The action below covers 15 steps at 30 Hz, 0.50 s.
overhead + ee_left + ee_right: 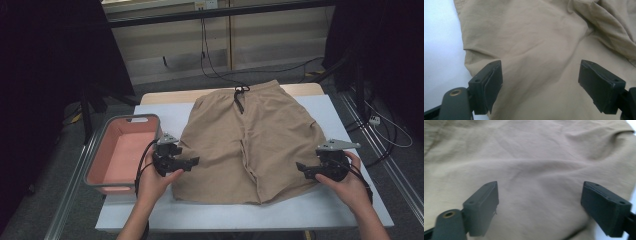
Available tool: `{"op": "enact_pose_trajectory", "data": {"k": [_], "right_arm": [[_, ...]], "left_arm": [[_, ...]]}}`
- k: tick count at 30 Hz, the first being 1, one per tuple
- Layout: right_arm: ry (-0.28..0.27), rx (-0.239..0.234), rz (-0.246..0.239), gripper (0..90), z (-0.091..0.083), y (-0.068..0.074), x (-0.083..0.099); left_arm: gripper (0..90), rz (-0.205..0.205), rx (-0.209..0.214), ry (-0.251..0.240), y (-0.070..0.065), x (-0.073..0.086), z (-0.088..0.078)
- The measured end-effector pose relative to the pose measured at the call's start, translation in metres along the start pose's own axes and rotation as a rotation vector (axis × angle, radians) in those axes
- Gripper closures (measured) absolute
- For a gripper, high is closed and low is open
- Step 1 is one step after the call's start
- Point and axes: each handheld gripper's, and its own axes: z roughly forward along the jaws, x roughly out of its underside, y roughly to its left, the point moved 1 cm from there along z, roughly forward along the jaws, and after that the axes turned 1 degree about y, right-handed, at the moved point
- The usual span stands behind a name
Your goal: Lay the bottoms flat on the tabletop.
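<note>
A pair of tan shorts (250,137) lies spread flat on the white table (350,210), waistband and dark drawstring (240,97) at the far side. My left gripper (192,161) hovers open over the outer edge of the left leg; its jaws stand wide apart above the tan fabric (536,50), with nothing between them. At the outer edge of the right leg my right gripper (301,168) is open too, its jaws spread over the cloth (536,170) and holding nothing. A hand holds each gripper from the near side.
A grey bin with a pink inside (102,165) stands at the table's left edge, beside my left gripper. Cables (210,55) run over the floor beyond the table. Dark curtains hang at both sides.
</note>
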Motion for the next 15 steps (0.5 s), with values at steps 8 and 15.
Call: {"op": "enact_pose_trajectory", "data": {"k": [8, 15], "right_arm": [[-0.042, 0.075, 0.041, 28.9, -0.013, -0.019, 0.006], [-0.015, 0.091, 0.054, 41.9, -0.014, -0.031, 0.017]], "left_arm": [[19.4, -0.010, 0.004, -0.005, 0.002, 0.001, -0.001], [19.5, -0.010, 0.008, -0.009, 0.001, 0.000, 0.000]]}}
